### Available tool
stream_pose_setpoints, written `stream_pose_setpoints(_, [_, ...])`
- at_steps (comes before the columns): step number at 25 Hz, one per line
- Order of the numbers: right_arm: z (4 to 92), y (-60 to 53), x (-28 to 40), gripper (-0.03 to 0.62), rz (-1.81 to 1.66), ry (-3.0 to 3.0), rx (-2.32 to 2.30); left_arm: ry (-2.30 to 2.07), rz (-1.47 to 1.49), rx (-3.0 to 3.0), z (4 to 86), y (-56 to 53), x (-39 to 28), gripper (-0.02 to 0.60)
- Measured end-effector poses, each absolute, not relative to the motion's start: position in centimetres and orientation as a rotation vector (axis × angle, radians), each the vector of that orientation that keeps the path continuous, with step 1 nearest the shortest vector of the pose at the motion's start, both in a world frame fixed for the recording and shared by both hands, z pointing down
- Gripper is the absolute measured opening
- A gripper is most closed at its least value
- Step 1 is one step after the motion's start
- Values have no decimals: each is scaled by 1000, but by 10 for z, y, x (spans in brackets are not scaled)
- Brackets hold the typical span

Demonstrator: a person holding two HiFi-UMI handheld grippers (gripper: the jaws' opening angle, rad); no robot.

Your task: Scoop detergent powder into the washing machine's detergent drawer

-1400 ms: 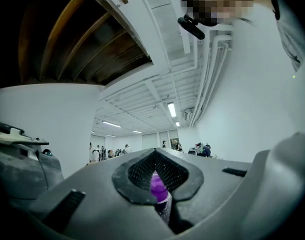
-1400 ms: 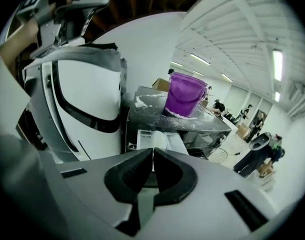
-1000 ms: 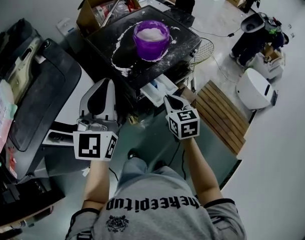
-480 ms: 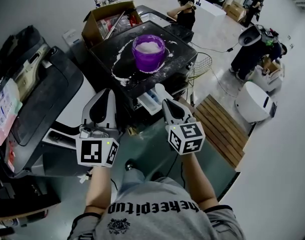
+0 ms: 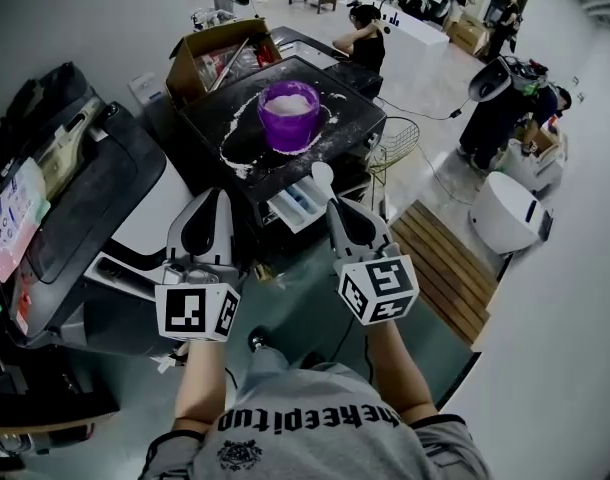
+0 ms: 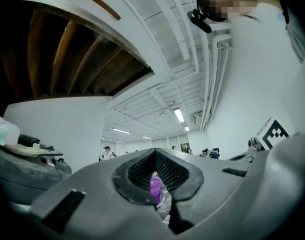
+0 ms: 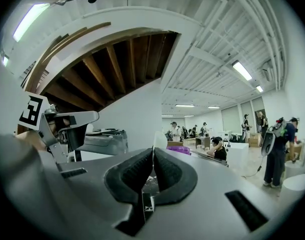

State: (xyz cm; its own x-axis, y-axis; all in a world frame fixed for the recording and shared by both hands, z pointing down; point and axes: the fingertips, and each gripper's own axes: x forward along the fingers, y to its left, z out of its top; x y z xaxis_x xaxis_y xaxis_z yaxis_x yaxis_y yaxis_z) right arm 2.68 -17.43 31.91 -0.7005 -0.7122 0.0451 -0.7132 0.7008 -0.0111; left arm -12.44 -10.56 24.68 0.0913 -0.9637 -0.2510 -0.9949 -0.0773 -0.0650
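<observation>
The powder [image 5: 293,98] sits heaped in the purple tub [image 5: 289,120] on top of the washer [image 5: 347,118], with a ring of spilled powder [image 5: 235,154] on the lid around it. Below the front edge the drawer [image 5: 297,206] stands pulled out. My right gripper [image 5: 337,210] is clenched on the handle of the white scoop [image 5: 322,175], its bowl pointing up and away over the drawer, short of the tub. In the right gripper view the jaws press together with the scoop [image 7: 159,140] rising just past them. I cannot tell whether the bowl is loaded; it looks empty to me, so I judge the step in hand is reaching for the tub. I'd go in over the near rim, dip shallow and lift level — a heaped scoop would only add to the mess on the lid. Then I'd bring it down low over an open compartment before tipping. My left gripper [image 5: 211,200] hangs beside the drawer with its jaws closed on nothing — it could steady the tub if that slides.
</observation>
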Motion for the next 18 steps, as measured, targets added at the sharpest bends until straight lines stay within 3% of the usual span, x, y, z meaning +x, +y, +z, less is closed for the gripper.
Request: stream_pose_setpoints(18, [283, -134, 89, 6, -79, -2936, 1352, 1967, 237, -2124, 240, -67, -82, 3])
